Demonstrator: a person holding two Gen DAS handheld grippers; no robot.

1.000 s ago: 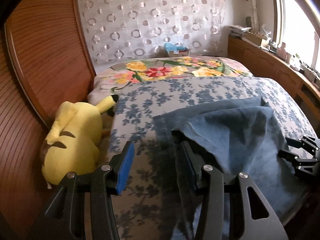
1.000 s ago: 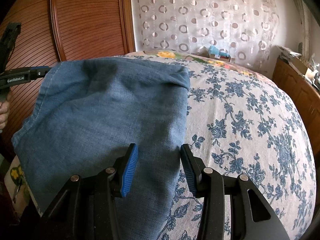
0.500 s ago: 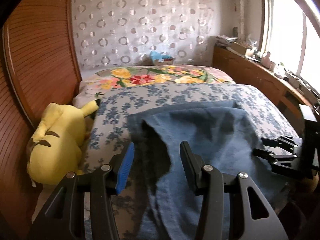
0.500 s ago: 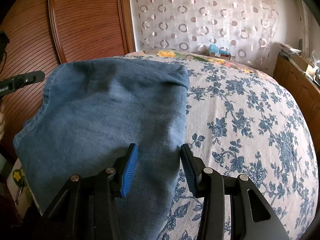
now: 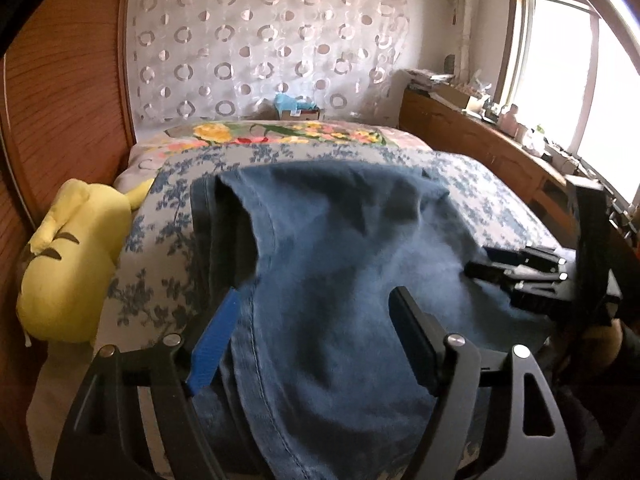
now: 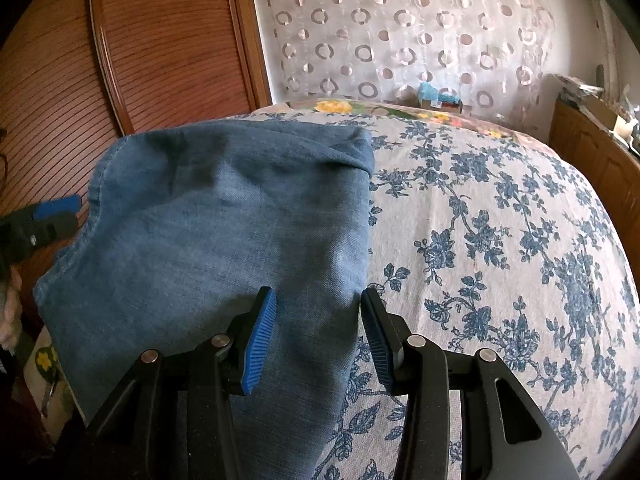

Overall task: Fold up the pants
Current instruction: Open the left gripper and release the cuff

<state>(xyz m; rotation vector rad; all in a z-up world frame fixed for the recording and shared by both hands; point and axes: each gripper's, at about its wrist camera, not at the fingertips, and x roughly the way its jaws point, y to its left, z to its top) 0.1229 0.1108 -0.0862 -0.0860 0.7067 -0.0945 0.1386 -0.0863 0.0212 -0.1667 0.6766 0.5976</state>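
Since a second ago our left gripper (image 5: 312,316) has swung over the blue pants (image 5: 344,264) on the floral bedspread (image 6: 500,240), jaws just widened, gripping nothing. Our right gripper (image 6: 318,312) straddles their edge, fingers apart, unmoved.

Left gripper (image 5: 312,312): jaws just opening, wide apart, pads pressing nothing. Right gripper (image 6: 318,312): jaws parted, clamping nothing, angled downward.
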